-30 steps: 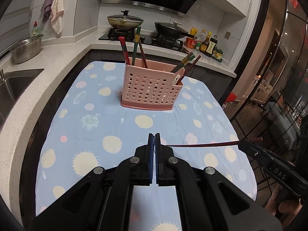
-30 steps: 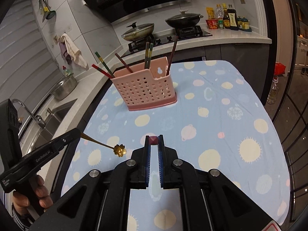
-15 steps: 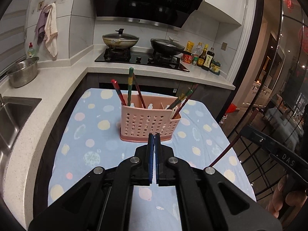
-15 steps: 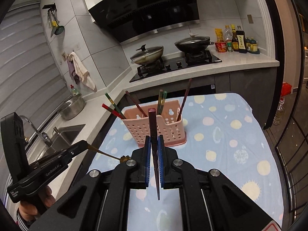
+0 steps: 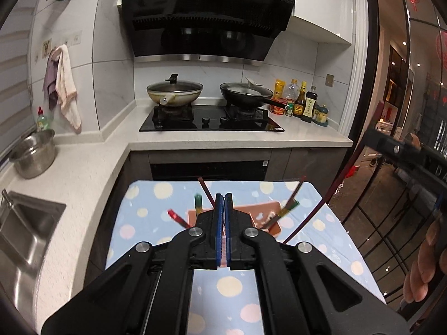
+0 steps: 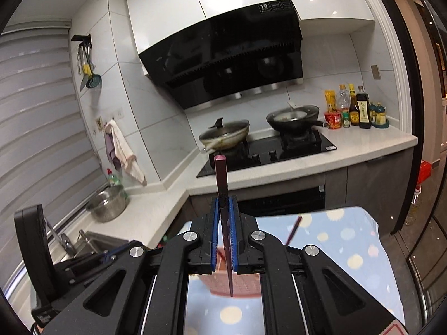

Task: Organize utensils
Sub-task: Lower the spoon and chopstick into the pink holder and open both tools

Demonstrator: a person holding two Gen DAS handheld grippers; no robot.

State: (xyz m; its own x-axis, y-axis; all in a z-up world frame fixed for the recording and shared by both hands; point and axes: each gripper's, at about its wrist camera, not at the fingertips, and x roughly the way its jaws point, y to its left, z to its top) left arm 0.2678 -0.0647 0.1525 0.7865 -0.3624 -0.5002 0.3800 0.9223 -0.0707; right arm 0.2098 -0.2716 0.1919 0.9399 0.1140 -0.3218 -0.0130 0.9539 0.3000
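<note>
**Dark red chopstick clamped in R tongs, pink caddy below**

- R tongs (image 6: 224, 203): blue pads closed on a long dark red chopstick (image 6: 222, 184). Stick is held near upright in the R wrist view, square butt end up, thin tip down past the pads. In the L wrist view the same stick is seen as a slanted dark line at the right.
- L tongs (image 5: 223, 198): blue pads pressed together. What is gripped, if anything, cannot be told from these views; the fingertips are hidden in the R wrist view.
- Pink perforated plastic utensil caddy (image 5: 269, 209): stood on the worktop w/ blue cloth printed w/ pale dots (image 5: 156, 217), mostly hidden behind both tongs. Several chopsticks are seen leaning out of it, incl. a red-tipped one (image 5: 177, 218) at left and a green-banded pair (image 5: 287, 209) at right.
- Background: black gas hob (image 5: 209, 121) w/ two lidded pans, black extractor hood above, sauce bottles (image 5: 303, 103) at the hob's right, steel bowl (image 5: 35, 153) beside the sink on the white counter.
- Person's fingers (image 5: 424, 265) noted at far right edge of L wrist view.
</note>
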